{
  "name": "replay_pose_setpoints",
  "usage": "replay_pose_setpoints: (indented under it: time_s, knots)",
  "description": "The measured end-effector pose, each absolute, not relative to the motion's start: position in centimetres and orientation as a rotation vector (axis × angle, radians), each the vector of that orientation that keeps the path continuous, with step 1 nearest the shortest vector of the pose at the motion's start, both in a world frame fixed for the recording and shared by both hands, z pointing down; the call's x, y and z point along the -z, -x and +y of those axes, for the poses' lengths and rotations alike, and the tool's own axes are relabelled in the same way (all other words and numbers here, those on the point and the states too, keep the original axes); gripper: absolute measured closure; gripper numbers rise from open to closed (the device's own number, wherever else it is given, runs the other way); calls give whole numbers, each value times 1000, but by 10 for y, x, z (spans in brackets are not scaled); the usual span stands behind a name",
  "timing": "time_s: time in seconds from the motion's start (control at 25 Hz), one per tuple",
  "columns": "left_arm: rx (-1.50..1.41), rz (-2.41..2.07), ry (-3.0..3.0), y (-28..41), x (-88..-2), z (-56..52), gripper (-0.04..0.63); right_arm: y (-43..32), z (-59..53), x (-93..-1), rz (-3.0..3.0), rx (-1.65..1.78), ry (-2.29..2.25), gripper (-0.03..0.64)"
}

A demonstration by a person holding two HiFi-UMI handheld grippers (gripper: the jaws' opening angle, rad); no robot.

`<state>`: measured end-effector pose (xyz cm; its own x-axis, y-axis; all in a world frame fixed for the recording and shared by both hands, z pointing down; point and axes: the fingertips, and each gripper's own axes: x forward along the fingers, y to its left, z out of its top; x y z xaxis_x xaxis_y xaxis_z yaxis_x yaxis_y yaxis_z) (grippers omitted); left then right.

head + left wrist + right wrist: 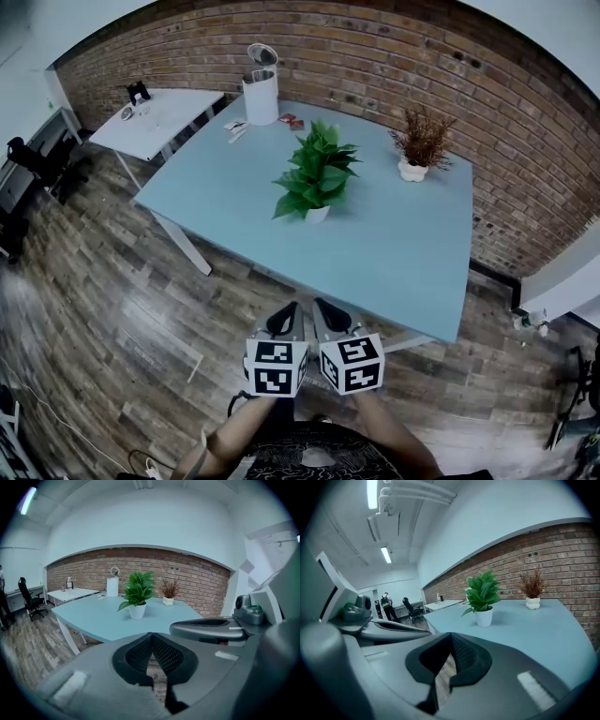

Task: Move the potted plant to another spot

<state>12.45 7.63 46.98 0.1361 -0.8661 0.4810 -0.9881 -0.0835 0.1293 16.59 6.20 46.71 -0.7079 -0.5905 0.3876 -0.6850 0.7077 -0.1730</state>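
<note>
Left gripper (287, 311) and right gripper (324, 307) are held side by side just short of the table (403, 262), each with jaws clenched together on nothing. The potted plant (317, 180) stands upright mid-table, well apart from both; 1 dried plant (422, 142) sits far right

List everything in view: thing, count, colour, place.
Table: one, light blue, centre.
Green plant: one, white pot, mid-table.
Dried plant: one, brown, white pot, table's far right.
Canister: one, white, lid up, table's far edge.
Small items: a few, red and white, beside the canister.
Side table: one, white, far left.
Chair: one, black, left.
Wall: brick, behind.
Floor: wood.
Left tongs: shut, empty, short of the table.
Right tongs: shut, empty, beside the left.
</note>
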Motion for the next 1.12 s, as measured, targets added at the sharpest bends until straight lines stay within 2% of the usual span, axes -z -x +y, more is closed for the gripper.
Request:
replay_pose_setpoints:
  time_s: [0.64, 1.12]
  knots:
    - [-418, -1608, -2143, -46, -470, -8, 597, -96, -28, -471, -2469, -436, -1242, 601]
    - [-474, -1496, -2225, -33, -481, -43, 597, -95, -69, -483, -2376, -406, -1381, 576]
